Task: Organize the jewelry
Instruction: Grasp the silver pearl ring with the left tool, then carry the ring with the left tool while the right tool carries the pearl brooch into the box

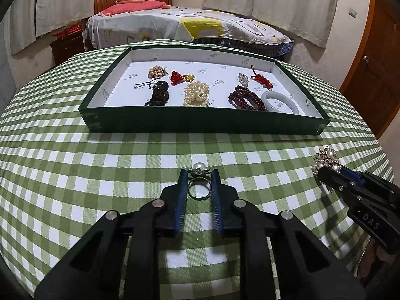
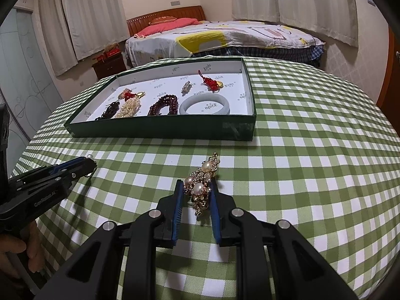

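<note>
The letters "DAS" stand in pale print on the black side of the right gripper, seen from the left wrist view. On the side of the left gripper, seen from the right wrist view, a line of pale lettering runs along the black body, too blurred to read. The white lining of the tray carries a small dark printed mark, repeated across its floor and inner walls; the characters are too small to make out in either view. No numbers or signs can be read elsewhere.
</note>
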A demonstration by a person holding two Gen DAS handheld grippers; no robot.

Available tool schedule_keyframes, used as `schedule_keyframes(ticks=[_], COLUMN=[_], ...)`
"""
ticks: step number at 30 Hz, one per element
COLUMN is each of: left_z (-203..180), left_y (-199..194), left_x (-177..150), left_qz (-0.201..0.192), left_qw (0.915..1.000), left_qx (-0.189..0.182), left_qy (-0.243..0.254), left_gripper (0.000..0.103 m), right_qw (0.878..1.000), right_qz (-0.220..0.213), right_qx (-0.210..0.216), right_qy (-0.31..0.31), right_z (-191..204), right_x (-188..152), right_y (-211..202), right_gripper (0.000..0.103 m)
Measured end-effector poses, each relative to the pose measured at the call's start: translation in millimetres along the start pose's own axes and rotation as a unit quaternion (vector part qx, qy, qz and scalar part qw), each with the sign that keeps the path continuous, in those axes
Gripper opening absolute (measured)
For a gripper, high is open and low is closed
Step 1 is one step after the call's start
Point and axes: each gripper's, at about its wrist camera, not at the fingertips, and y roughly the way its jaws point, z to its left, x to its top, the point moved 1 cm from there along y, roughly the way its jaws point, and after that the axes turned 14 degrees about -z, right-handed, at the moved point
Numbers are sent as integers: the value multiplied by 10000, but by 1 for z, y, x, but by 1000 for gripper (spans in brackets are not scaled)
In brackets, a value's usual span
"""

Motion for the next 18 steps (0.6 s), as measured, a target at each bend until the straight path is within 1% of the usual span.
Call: schedule_keyframes(ticks=[18], left_z=[3], left_y=[-15], left_x=[2], left_qz=[-134], left_qw=[9999], left_qx=[39], left_qy=[66], left_gripper=[19], right_qw=[10000], right_qz=[-30], right_qx=[8], right_qy=[-61], right_z=[3], right_x=[0], right_y=[-1], right_gripper=[20])
